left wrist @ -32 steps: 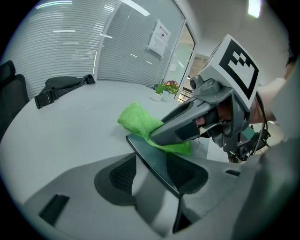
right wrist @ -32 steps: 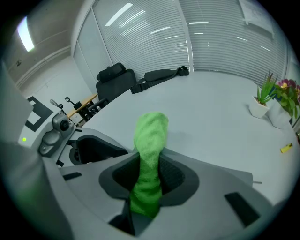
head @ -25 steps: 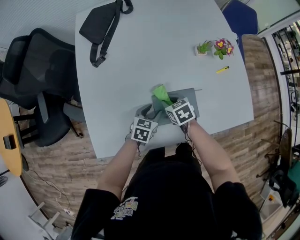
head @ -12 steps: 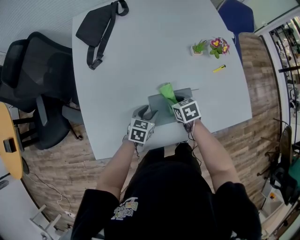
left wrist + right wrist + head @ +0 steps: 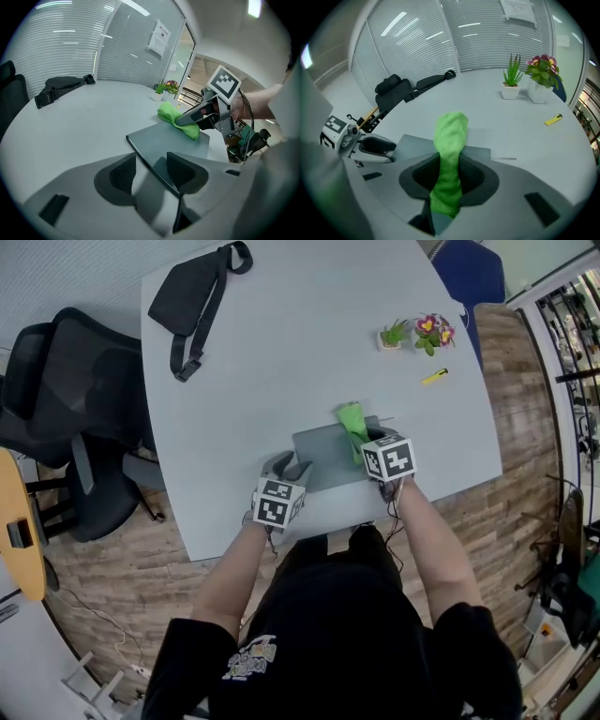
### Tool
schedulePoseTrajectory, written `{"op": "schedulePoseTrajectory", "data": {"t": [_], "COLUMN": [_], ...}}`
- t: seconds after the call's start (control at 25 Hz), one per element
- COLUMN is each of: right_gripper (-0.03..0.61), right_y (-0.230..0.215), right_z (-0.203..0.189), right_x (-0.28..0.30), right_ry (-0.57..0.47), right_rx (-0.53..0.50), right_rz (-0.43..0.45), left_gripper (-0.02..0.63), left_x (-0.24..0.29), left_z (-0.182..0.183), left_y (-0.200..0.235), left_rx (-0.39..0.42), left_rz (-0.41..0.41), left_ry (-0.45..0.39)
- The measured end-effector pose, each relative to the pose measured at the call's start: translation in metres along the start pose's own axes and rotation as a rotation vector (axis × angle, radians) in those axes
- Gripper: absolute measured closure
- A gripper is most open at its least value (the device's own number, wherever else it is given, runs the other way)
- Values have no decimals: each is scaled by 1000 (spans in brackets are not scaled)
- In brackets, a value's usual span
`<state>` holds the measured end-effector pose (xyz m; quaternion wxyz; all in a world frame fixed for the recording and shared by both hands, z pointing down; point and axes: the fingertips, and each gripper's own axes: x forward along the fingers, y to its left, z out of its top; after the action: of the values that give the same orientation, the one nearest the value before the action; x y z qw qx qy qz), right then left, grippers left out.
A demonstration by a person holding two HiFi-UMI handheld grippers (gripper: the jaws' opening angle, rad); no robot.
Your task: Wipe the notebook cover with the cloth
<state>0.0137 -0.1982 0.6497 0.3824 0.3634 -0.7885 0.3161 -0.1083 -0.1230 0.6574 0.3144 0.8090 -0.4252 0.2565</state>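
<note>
A grey notebook (image 5: 323, 454) lies flat near the table's front edge. My right gripper (image 5: 367, 442) is shut on a green cloth (image 5: 353, 421), which rests on the notebook's far right part. In the right gripper view the cloth (image 5: 450, 136) runs out between the jaws onto the notebook (image 5: 412, 143). My left gripper (image 5: 289, 468) is open at the notebook's near left edge. In the left gripper view that edge (image 5: 152, 161) passes between the parted pads, and the cloth (image 5: 176, 119) shows in the right gripper (image 5: 194, 117) beyond.
A black sling bag (image 5: 192, 292) lies at the table's far left. Two small potted plants (image 5: 412, 334) and a yellow item (image 5: 434, 377) sit at the far right. A black office chair (image 5: 56, 418) stands left of the table, a blue chair (image 5: 469, 273) behind it.
My right gripper has dragged the green cloth rightward across the notebook cover, from its left-middle to its right side. The left gripper has stayed at the notebook's left edge.
</note>
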Motion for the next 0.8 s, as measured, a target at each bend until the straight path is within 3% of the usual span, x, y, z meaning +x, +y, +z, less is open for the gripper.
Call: {"op": "schedulePoseTrajectory", "data": {"t": [0.8], "right_gripper": [468], "right_y": [-73], "right_z": [-13], "right_x": [-30], "right_ry": [-41], "right_rx": [145], "right_rz": [-152], "left_gripper": [420], "left_x": [1], "left_z": [1], "left_y": [-1], "left_rx": [1], "left_rz": [0], "left_ry": [-2]}}
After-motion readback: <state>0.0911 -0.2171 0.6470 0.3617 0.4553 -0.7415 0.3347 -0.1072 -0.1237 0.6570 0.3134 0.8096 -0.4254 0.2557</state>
